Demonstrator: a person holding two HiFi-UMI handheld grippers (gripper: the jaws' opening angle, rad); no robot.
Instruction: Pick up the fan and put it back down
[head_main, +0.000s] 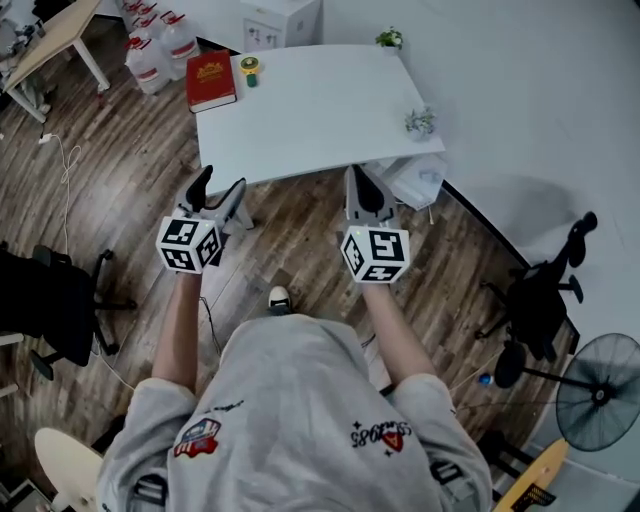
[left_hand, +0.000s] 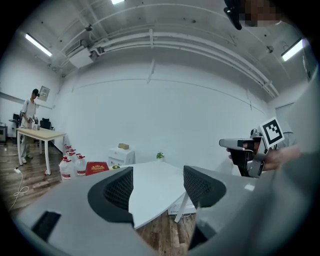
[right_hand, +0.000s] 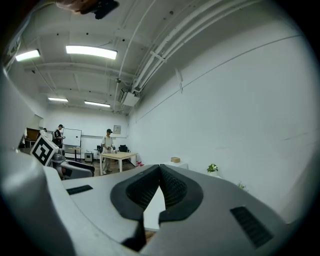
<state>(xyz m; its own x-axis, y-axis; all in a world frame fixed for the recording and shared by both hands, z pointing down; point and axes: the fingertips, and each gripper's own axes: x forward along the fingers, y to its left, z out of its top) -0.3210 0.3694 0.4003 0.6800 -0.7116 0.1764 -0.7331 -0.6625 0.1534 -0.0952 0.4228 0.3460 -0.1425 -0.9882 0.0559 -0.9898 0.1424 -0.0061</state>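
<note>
Left gripper (head_main: 220, 186) has its jaws wide apart, and in the left gripper view (left_hand: 158, 188) I see between them only the white table (head_main: 320, 110) farther ahead and a piece of wooden floor, so it holds nothing. The right gripper (head_main: 366, 180) is beside it, to its right, at the same height. Its jaws are closed together at the tips in the right gripper view (right_hand: 160, 173), with nothing between.

I judge that the task is not started yet. The thing I take for the small fan (head_main: 249, 68), a round yellow-green object, stands on the far left corner of the table, just to the right of a red book (head_main: 210, 80). It is well ahead of both grippers and a little left of the line between them. Neither gripper touches it.

A big standing fan (head_main: 600, 392) is also on the floor, far behind the right gripper. All steps are left: approach, grasp, lift, and put it down.
</note>
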